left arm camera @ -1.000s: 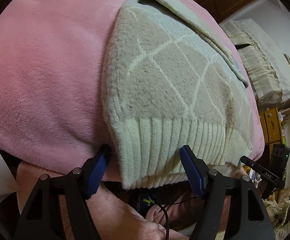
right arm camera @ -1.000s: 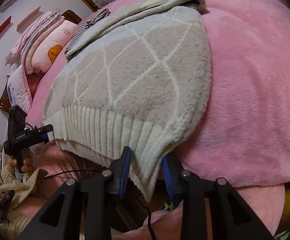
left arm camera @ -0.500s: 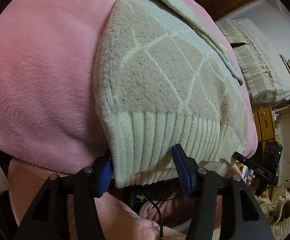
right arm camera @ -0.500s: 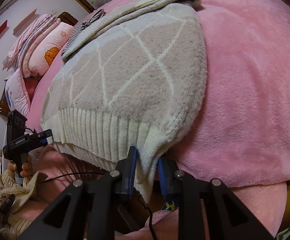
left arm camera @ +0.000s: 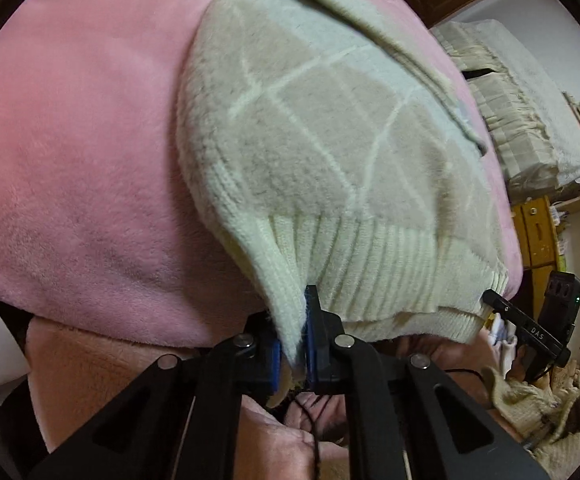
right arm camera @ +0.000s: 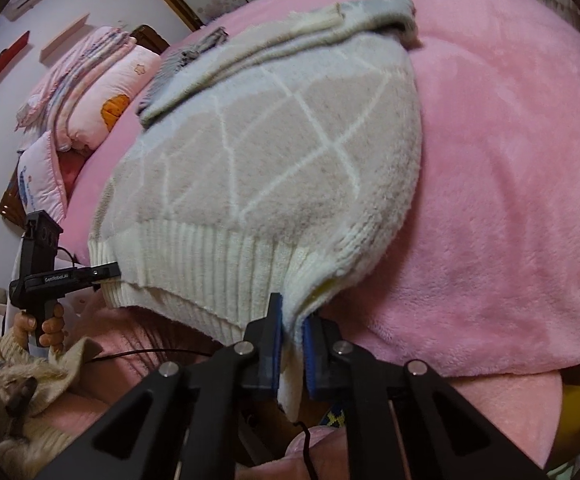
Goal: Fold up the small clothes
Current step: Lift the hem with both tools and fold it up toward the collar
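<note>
A small cream and beige knit sweater [left arm camera: 329, 152] [right arm camera: 290, 168] with a diamond pattern lies on a pink blanket [left arm camera: 70, 140], its ribbed hem hanging over the near edge. A sleeve [right arm camera: 290, 40] is folded across its far end. My left gripper [left arm camera: 293, 344] is shut on the hem's left corner, which is bunched between the blue pads. My right gripper [right arm camera: 291, 344] is closing its jaws on the hem's right corner, and the pads press the knit. Each gripper also shows in the other's view, the left gripper [right arm camera: 102, 272] and the right gripper [left arm camera: 493, 296], both at the hem.
The pink blanket [right arm camera: 509, 160] covers the bed. Pillows and folded quilts [right arm camera: 102, 92] sit at the far left, stacked bedding [left arm camera: 529, 120] and a yellow cabinet [left arm camera: 537, 232] at the right. A person's hand [right arm camera: 46, 324] and cream sleeve hold the left gripper's handle.
Both grippers have closed: the left from wide open around the hem's corner to pinching it, the right from loosely around the other corner to pressing it. The hem corners are now bunched.
</note>
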